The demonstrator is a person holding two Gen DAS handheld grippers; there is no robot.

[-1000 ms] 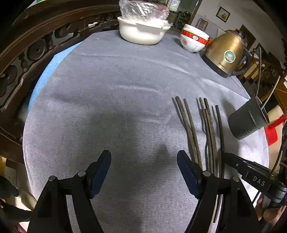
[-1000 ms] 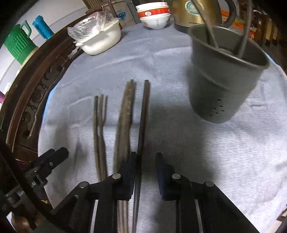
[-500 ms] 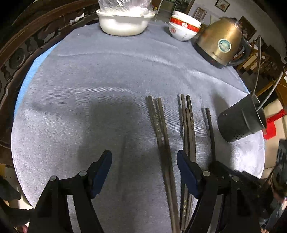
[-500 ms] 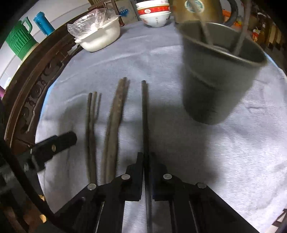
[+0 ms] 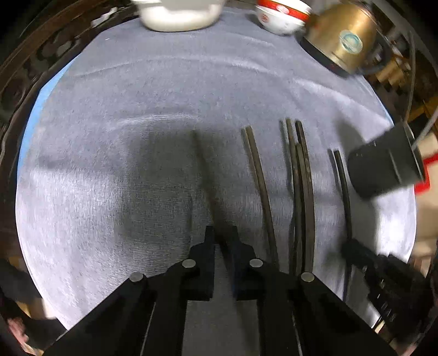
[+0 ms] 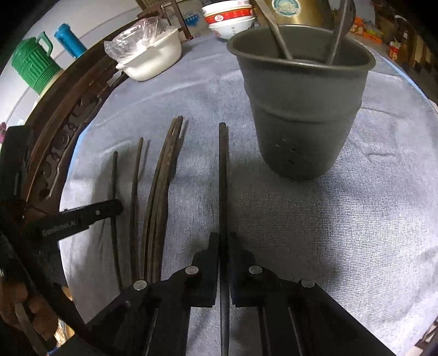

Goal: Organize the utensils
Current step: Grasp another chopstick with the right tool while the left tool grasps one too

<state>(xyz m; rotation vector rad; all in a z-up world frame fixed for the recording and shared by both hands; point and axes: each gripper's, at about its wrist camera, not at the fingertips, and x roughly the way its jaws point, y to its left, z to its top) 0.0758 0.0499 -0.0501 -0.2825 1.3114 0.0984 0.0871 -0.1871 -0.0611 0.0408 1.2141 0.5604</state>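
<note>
- Between the right gripper [image 6: 224, 241] pads, a single dark chopstick [image 6: 223, 175] is sitting clamped, its length running forward toward the grey utensil holder [image 6: 301, 109]
- Left gripper [image 5: 221, 232] is pinching narrowly on a blurred chopstick [image 5: 205, 164] over the grey cloth [image 5: 109, 137]
- Remaining chopsticks [image 5: 298, 178] are lying side by side between the two tools
- Holder is standing upright beside them, with two metal handles [image 6: 279, 35] leaning inside
- Farther off, a gold kettle [image 5: 342, 35] and white bowls [image 5: 282, 16] are sitting at the cloth's edge
</note>
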